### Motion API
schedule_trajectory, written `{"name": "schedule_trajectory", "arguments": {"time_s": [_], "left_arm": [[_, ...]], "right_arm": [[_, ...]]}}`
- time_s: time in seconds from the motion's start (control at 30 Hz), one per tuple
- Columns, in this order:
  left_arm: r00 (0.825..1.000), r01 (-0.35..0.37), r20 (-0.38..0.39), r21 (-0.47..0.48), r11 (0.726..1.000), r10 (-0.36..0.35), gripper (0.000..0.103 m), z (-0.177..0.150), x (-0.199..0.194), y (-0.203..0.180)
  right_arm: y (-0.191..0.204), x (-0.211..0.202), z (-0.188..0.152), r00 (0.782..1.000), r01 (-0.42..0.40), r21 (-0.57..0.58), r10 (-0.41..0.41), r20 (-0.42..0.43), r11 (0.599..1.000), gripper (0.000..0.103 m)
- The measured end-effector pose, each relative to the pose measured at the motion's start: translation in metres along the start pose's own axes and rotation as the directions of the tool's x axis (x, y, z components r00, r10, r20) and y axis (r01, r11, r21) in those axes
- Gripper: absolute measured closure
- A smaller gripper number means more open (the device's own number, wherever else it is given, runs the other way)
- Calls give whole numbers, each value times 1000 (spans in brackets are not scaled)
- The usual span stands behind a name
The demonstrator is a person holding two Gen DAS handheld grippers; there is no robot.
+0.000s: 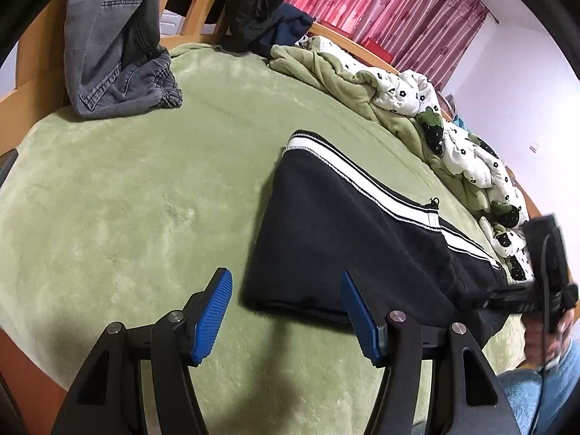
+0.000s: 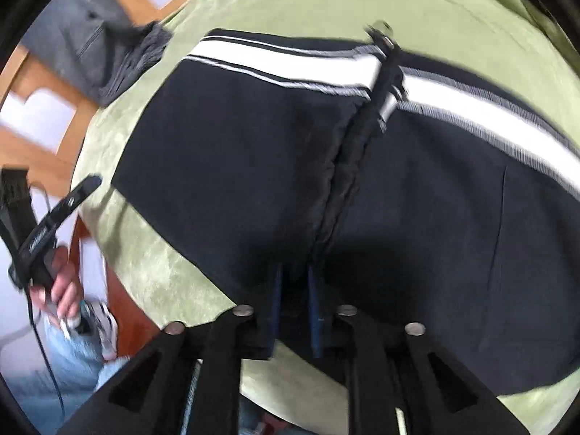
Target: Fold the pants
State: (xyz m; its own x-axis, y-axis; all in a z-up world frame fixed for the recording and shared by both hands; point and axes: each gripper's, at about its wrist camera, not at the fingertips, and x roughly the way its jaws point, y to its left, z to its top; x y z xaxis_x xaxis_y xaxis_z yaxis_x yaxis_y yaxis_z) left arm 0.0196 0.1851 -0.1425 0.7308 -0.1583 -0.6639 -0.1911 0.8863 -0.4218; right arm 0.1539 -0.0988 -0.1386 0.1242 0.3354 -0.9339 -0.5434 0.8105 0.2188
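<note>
Black pants (image 1: pixel 337 239) with a white side stripe lie folded over on the green blanket (image 1: pixel 145 188); they also fill the right wrist view (image 2: pixel 253 152). My left gripper (image 1: pixel 286 311) is open and empty, blue pads apart, just above the pants' near edge. My right gripper (image 2: pixel 293 290) is shut on the black fabric near the fold at the pants' near edge; it also shows at the far right of the left wrist view (image 1: pixel 543 290).
Grey jeans (image 1: pixel 116 58) hang over the wooden bed frame (image 1: pixel 32 98) at the back left. A rumpled green and white quilt (image 1: pixel 398 94) and dark clothes (image 1: pixel 253 7) lie along the far side. Red curtains (image 1: pixel 380 3) hang behind.
</note>
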Motion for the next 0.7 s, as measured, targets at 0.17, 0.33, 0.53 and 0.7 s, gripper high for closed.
{"name": "schedule_trajectory", "arguments": {"time_s": [0.17,0.33,0.53,0.7], "left_arm": [[1000,2,-24,-5,1000,-2,43,2,10,7],[996,25,-84,-9,1000,-25,43,2,31,11],[992,58,-106,-32,998,-61,43,0,39,18],[989,86,-120,-46,995,-91,43,4,45,16]], "right_arm": [[-22,-14,34,983,46,57,-55,177,997,47],[-53,29,68,979,66,161,-95,178,985,47],[-68,14,63,945,15,167,-68,319,986,89],[-70,47,62,980,62,163,-91,176,985,78]]}}
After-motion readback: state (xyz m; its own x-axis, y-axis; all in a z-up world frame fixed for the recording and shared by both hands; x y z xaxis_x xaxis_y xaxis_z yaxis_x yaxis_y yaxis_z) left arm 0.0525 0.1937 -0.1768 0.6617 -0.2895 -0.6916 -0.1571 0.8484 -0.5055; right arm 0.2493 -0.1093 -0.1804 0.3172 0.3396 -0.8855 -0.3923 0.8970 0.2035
